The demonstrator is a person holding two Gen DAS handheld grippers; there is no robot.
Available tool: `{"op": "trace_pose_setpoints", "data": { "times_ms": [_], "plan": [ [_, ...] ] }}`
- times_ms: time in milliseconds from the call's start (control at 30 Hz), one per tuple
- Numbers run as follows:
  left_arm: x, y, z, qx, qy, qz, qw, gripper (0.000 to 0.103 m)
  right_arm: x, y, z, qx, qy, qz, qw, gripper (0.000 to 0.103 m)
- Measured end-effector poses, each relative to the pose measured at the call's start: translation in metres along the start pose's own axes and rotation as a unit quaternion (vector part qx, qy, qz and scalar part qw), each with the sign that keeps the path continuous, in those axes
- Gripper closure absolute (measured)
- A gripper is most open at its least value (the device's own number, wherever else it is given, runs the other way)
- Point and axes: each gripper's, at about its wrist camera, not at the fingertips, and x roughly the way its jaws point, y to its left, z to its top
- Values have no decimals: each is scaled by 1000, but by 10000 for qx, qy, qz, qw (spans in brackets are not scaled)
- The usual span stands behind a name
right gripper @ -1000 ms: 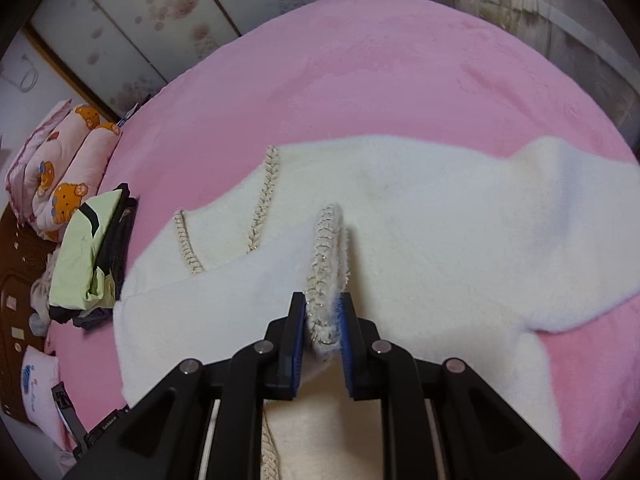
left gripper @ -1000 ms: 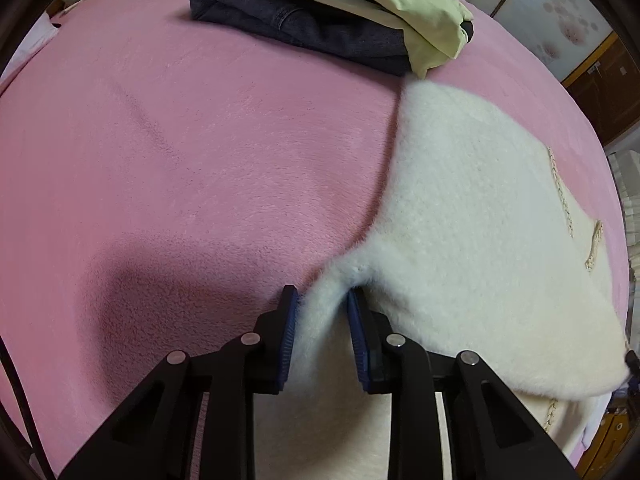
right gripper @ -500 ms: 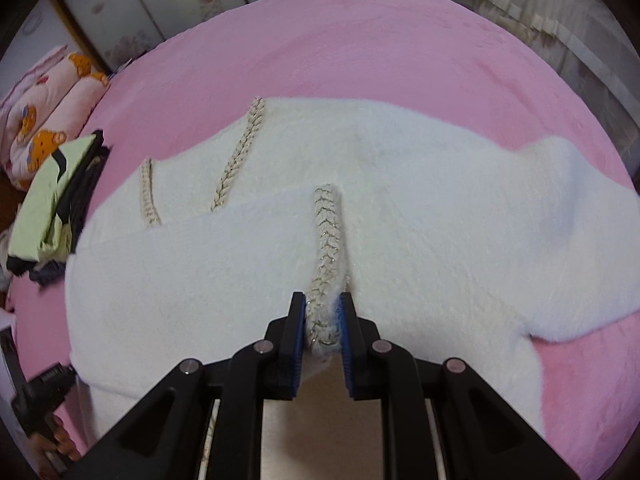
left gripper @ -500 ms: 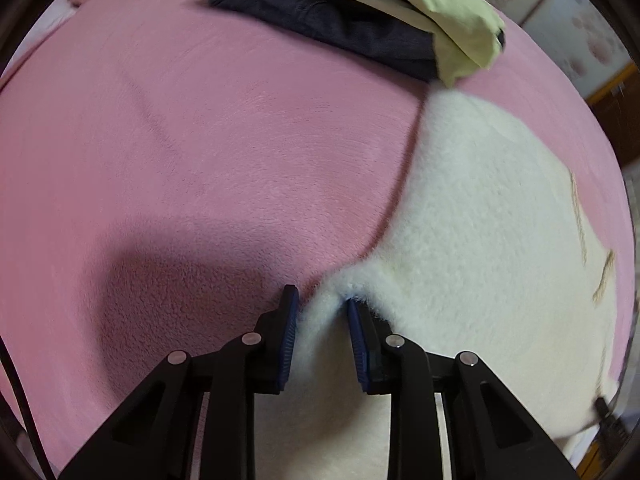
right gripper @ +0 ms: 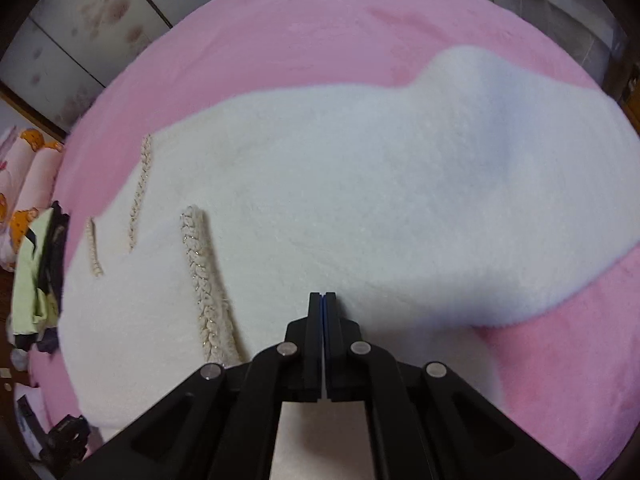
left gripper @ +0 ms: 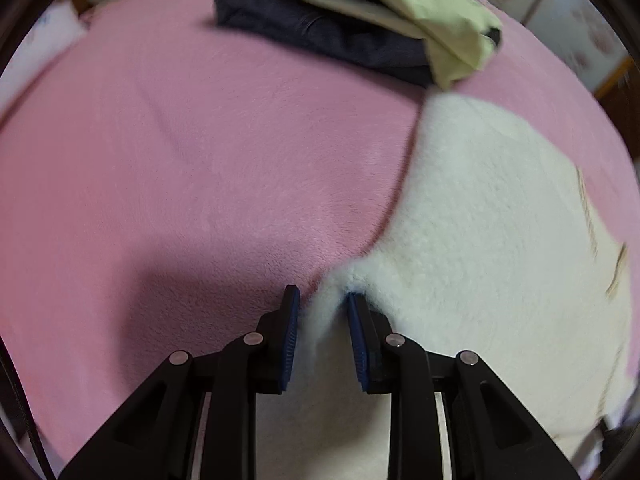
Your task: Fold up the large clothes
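Released from the right gripper (right gripper: 324,300), the braided trim (right gripper: 200,272) now lies flat to its left; those jaws have just closed, meeting on nothing. Left gripper (left gripper: 322,312) pinches the cream garment (right gripper: 360,200) at its edge. The garment lies on the pink bed (left gripper: 160,160), one panel folded over; further folds likely remain. Folded clothes (left gripper: 360,20) sit far off.

You have a large cream-white fluffy sweater (right gripper: 360,184) lying spread flat on the pink blanket. In the right wrist view, its body stretches from near left to far right, with a rounded end at the far right. Three strips of braided beige trim (right gripper: 200,276) run along its left part, and the nearest one edges a flap folded over the body.
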Motion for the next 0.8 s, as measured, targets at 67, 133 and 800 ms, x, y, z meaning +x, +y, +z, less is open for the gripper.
{"op": "trace_pose_setpoints", "data": {
  "times_ms": [67,133,800],
  "plan": [
    [-11,-8,-5,267,-122,243,9993,80,-5,3,-3,-255,-32,-32,9997,103],
    [-24,-19,-11,530,-199,427,9975,79,-8,10,-7,-428,17,87,9990,103],
    [-4,-95,-38,1882,986,-1567,9645,98,51,166,-103,-1323,1160,2392,9549,103]
  ]
}}
